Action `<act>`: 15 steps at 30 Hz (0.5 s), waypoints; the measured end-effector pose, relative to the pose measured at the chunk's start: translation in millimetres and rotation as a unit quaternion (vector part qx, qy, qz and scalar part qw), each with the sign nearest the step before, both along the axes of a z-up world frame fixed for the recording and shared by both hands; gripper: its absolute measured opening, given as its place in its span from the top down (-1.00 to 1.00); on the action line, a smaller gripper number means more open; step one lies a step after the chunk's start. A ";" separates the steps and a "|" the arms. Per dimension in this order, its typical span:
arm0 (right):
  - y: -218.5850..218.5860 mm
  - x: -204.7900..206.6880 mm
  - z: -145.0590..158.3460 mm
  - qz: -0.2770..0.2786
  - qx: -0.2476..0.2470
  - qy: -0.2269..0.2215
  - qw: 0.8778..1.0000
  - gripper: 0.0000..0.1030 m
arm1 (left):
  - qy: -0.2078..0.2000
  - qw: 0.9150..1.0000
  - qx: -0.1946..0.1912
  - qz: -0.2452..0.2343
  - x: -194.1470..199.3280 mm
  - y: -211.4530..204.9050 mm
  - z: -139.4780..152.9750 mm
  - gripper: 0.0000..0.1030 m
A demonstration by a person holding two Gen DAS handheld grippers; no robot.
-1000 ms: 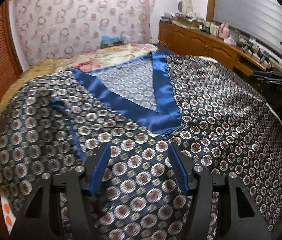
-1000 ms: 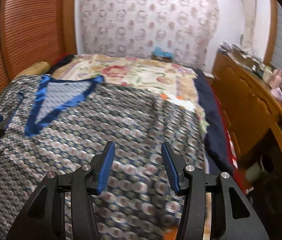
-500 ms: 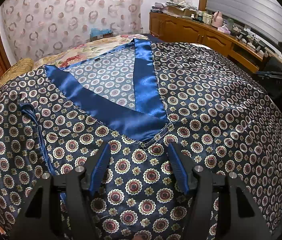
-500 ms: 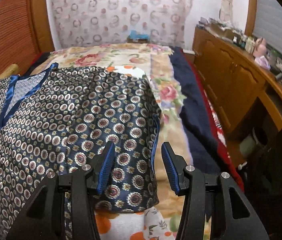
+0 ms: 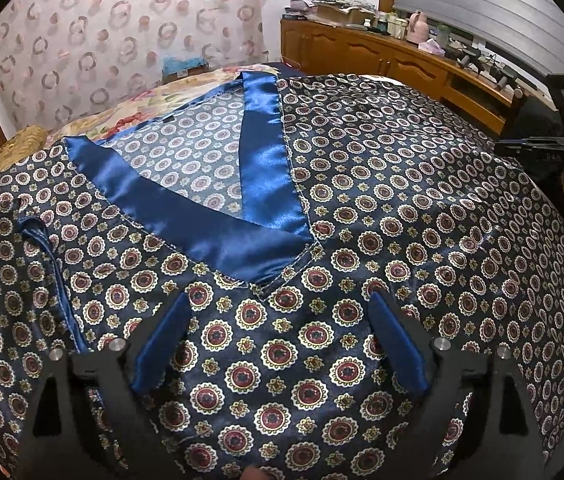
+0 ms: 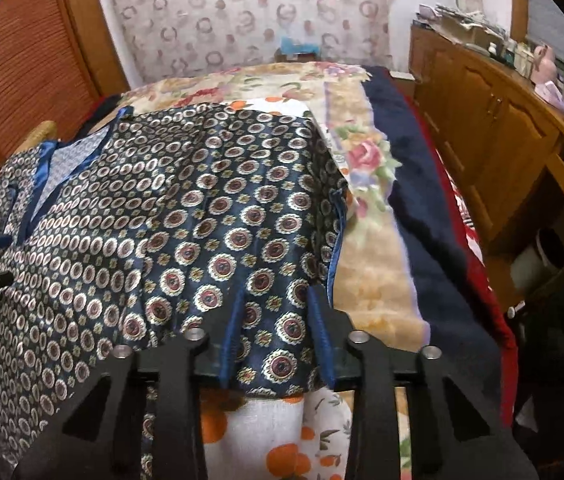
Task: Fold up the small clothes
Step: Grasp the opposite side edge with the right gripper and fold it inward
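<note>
- The patterned top lies spread on the bed.
- Left gripper: jaws opening wide above its chest, gripping nothing.
- Right gripper: jaws closing astride its corner fabric, apparently not yet pinching.

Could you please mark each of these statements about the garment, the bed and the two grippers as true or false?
1. The patterned top has a shiny blue V-neck band. True.
2. The left gripper is clamped on the neck band. False: its jaws are opening, wide apart, over the cloth just below the V.
3. The right gripper has the top's corner between its jaws. True; the jaws are closing on the cloth.
4. The top lies on a bare wooden floor. False: it lies on a bed with a floral cover.
5. A wooden cabinet stands beside the bed. True.
</note>
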State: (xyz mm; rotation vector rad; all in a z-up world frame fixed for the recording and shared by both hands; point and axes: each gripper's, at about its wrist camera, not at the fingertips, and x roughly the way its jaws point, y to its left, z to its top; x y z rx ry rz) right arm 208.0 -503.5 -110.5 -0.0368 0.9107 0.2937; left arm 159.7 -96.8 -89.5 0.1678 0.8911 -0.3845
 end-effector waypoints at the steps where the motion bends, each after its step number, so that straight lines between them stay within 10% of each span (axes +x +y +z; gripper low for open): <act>1: 0.7 -0.5 0.2 0.000 -0.005 -0.002 1.000 0.52 | 0.000 1.000 0.001 0.001 0.1 -0.1 -0.2 -0.84; 7: 3.6 -6.6 2.3 0.000 -0.045 -0.022 0.999 0.94 | 0.006 1.000 0.003 0.016 3.0 1.1 -3.6 -0.98; 15: 21.0 -16.5 20.5 0.025 -0.044 -0.060 0.997 1.00 | 0.009 1.000 0.004 0.020 1.1 1.9 -3.6 -0.99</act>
